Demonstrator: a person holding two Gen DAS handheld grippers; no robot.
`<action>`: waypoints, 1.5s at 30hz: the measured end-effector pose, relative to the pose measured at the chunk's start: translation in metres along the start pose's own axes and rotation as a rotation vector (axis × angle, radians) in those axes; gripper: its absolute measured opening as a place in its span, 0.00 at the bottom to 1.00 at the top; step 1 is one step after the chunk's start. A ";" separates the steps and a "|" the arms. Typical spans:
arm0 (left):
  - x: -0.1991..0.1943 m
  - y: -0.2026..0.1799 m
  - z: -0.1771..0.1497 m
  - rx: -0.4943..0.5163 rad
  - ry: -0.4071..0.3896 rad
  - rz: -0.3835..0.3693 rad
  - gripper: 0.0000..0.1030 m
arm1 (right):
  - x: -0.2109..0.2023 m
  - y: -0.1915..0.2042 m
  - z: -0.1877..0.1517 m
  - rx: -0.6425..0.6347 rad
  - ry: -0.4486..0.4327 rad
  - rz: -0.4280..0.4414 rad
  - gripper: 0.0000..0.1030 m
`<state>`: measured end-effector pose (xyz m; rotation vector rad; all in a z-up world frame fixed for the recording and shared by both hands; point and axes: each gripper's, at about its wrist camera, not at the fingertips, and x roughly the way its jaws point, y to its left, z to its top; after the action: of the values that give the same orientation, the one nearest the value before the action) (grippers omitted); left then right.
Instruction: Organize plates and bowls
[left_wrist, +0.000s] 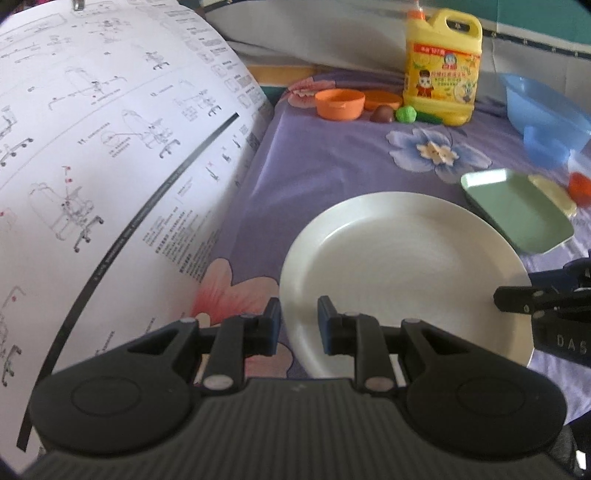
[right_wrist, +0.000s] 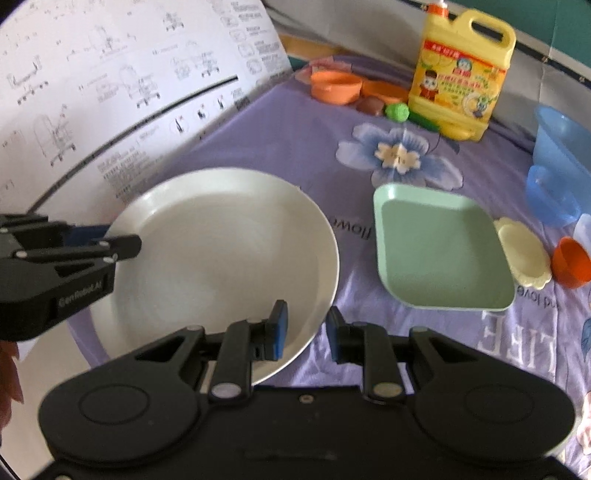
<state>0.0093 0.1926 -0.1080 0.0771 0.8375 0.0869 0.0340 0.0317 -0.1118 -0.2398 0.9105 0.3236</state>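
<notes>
Lying in the middle of both views, the white plate (left_wrist: 402, 273) is resting on the purple flowered cloth (left_wrist: 332, 155) with nothing in it. The left gripper (left_wrist: 299, 321) is standing with jaws spread across the plate's lower left rim, and the right gripper (right_wrist: 304, 328) is standing with jaws spread across its lower right rim. Right of the plate, the green square tray (right_wrist: 439, 251) is sitting with nothing inside. At the right edge, the blue basin (right_wrist: 561, 147) is standing; I cannot tell its contents.
</notes>
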 end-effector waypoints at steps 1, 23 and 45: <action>0.003 -0.001 0.000 0.004 0.005 0.000 0.20 | 0.003 -0.001 -0.001 -0.001 0.010 -0.001 0.22; -0.005 -0.004 0.014 -0.028 0.017 0.031 1.00 | -0.018 -0.048 -0.016 0.141 0.006 0.063 1.00; -0.017 -0.073 0.050 0.037 -0.016 -0.035 1.00 | -0.046 -0.145 -0.030 0.364 -0.063 -0.016 1.00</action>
<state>0.0381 0.1161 -0.0698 0.0974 0.8248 0.0378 0.0397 -0.1210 -0.0830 0.0983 0.8875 0.1455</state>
